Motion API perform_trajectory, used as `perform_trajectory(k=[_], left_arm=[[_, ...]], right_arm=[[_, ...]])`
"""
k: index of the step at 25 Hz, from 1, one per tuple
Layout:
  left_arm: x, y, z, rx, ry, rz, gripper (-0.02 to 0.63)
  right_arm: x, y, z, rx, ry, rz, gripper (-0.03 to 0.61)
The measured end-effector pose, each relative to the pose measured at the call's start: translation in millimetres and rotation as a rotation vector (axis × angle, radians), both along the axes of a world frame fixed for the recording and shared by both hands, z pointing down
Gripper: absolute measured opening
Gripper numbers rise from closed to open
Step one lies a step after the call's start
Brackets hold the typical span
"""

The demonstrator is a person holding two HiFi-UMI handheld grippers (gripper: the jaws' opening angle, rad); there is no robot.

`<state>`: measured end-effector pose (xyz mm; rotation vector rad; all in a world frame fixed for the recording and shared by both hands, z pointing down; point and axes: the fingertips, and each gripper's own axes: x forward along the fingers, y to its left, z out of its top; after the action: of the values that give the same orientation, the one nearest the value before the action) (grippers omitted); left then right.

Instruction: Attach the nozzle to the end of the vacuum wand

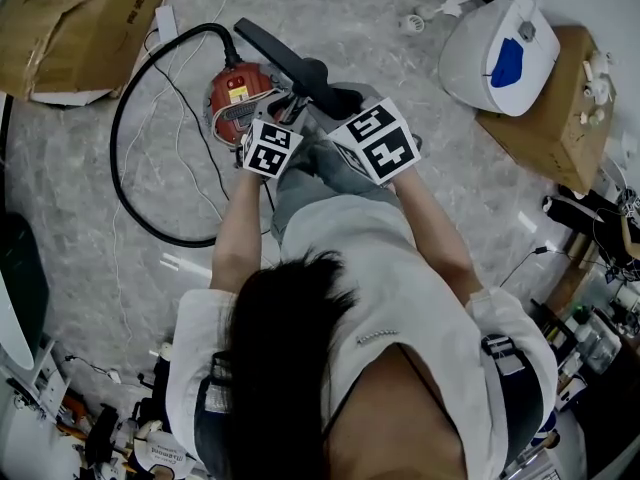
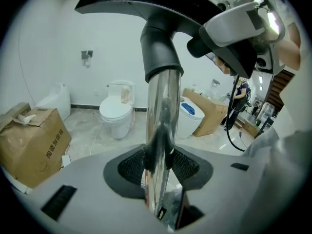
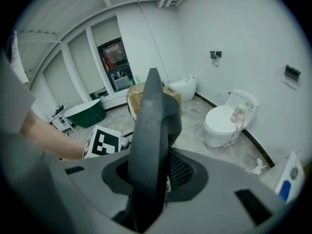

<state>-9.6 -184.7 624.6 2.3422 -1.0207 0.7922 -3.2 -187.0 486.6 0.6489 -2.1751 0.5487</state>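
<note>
The chrome vacuum wand (image 2: 163,111) stands upright between the jaws of my left gripper (image 2: 158,167), which is shut on it. Its upper end sits in the neck (image 2: 161,55) of the black floor nozzle (image 2: 146,6). My right gripper (image 3: 148,172) is shut on the black nozzle (image 3: 151,130), whose flat body rises edge-on between the pads. In the head view both grippers, left (image 1: 275,133) and right (image 1: 355,118), are held close together in front of the person, and the nozzle (image 1: 290,60) slants up-left beyond them. The wand is hidden there.
A red vacuum body (image 1: 238,98) lies on the marble floor with its black hose (image 1: 125,173) looping left. Cardboard boxes (image 1: 70,18) (image 1: 560,108) stand at the upper corners, the right one bearing a white toilet seat unit (image 1: 495,53). A toilet (image 2: 117,113) stands by the wall.
</note>
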Motion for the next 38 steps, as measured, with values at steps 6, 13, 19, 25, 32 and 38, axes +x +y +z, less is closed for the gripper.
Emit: perform_trajectory(k=[6,13,19,25,32,38], left_arm=[[-0.6,-1.2,-1.5,0.01,0.009,0.0,0.147],[-3.2,1.4,-0.6,0.009,-0.024,0.029,0.146],[0.8,-0.5,-1.6,0.014,-0.05,0.046,0.146],[5.6,-3.1,0.5,0.003,-0.037,0.01,0.144],[3.4,-2.7,1.9,0.013,-0.034,0.01,0.144],[1.7,-2.6,2.4,0.019,-0.035,-0.005,0.146]], right_arm=[[11.0,7.1,9.9,-0.023,-0.012,0.005,0.124],[13.7,14.1,19.2,-0.043,-0.019,-0.024,0.123],[14.8,14.0,21.2,-0.03,0.083,-0.135,0.129],[14.9,13.3,26.2,-0.05,0.105,-0.15,0.123],[13.3,12.8,27.2,-0.043,0.023,-0.114,0.123],[9.2,12.2,26.7,-0.056,-0.064,-0.09,0.197]])
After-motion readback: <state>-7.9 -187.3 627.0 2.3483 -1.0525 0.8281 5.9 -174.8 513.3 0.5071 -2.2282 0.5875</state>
